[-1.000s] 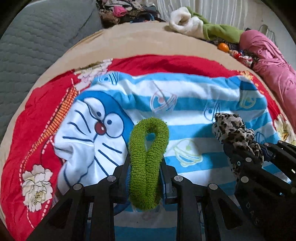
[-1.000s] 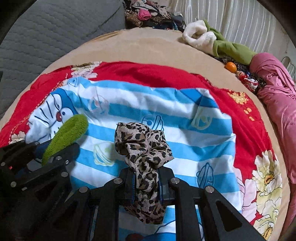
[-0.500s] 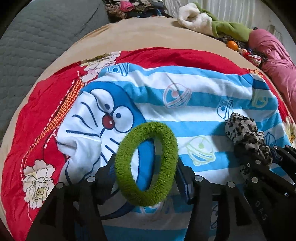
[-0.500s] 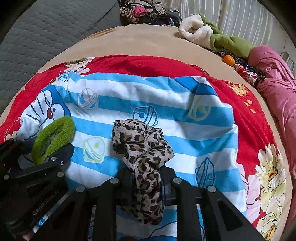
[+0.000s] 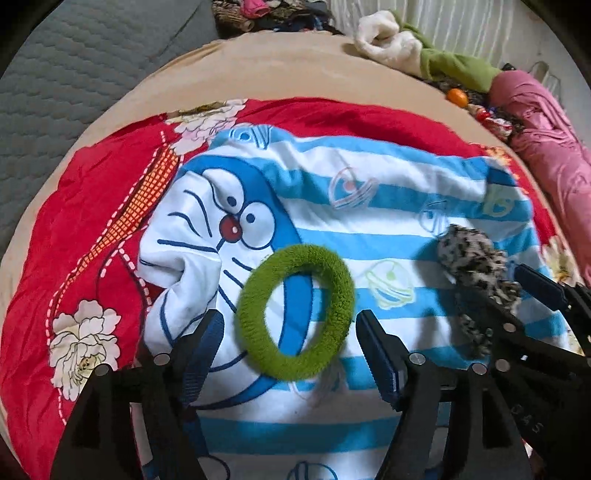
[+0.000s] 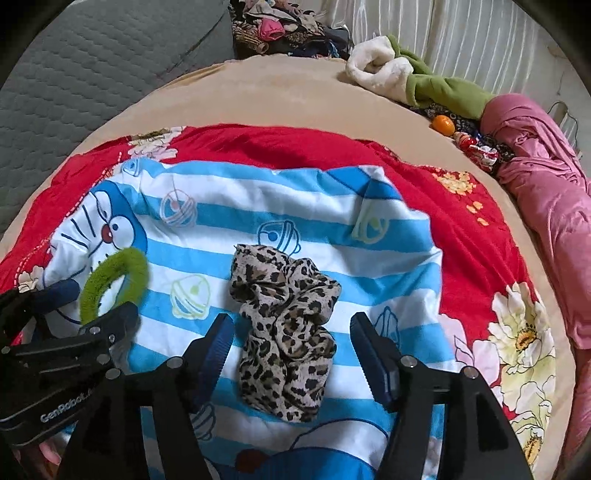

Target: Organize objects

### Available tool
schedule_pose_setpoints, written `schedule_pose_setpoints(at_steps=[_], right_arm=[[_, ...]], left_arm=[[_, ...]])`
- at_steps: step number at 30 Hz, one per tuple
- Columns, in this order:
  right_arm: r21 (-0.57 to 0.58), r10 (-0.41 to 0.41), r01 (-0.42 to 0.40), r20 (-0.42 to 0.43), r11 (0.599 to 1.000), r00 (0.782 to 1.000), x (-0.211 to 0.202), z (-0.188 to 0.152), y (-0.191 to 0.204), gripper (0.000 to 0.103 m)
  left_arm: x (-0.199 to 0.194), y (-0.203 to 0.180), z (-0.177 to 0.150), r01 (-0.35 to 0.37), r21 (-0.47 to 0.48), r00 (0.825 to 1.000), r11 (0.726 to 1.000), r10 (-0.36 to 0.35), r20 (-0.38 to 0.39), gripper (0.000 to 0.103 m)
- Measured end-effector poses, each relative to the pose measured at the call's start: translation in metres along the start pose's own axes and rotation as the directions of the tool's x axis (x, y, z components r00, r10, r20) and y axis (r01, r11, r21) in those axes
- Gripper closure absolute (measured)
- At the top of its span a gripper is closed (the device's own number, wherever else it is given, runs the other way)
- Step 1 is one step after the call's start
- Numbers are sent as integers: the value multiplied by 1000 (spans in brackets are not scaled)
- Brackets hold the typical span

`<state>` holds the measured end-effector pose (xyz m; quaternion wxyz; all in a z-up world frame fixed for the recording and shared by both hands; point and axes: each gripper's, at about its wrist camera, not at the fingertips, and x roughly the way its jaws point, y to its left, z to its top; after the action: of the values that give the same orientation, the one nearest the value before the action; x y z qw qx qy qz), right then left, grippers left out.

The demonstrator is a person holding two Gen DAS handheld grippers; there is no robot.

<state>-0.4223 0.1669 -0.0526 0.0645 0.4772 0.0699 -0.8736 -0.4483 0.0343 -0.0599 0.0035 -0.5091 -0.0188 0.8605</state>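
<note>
The left gripper is spreading its jaws, and the green fuzzy hair tie is sitting between them as an open ring, clear of both pads, lying on the blue-and-white striped cartoon blanket. The right gripper is also opening, with the leopard-print scrunchie slumped in a heap between its jaws and neither pad pressing on it. Both pieces are resting side by side on the blanket, which is spread over a red floral quilt on the bed.

Both items are looking light, soft and springy; I am judging that they will squash flat under a pinch and bounce back once let go. The hair tie is probably best taken across one side of its ring, the scrunchie across its bunched middle where the fabric is thickest. Neither is fragile or slippery, though loose folds may snag on the ridged pads.

The near edge of each piece is sitting low between the black fingers, and whether the hair tie is fully settled on the cloth is hard to tell. The heap of clothes at the far end is too small to sort out
</note>
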Motion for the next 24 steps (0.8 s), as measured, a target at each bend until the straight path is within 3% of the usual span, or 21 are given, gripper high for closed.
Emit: schedule_pose_setpoints(at_steps=[7,14,18,24], right_arm=[[0,-11,11,33,1000,999,-22,2,-2,28],[11,-1,0,67,1000,998,-51,0,-6,27],[20,6,-8,97,1000,995,-72,-5,-9,26],[26,15,-19,168,999,986,-114,-17,-12,13]], left_arm=[[-22,6,-1,24,-24,1000,999,-23,15,22],[-47,11,-4,32,-27,999,999,-31,44,6],[-68,11,-10,52,-19,997,998,-50,65,2],[-104,9,-25,88,12,989,996,-88,118,1]])
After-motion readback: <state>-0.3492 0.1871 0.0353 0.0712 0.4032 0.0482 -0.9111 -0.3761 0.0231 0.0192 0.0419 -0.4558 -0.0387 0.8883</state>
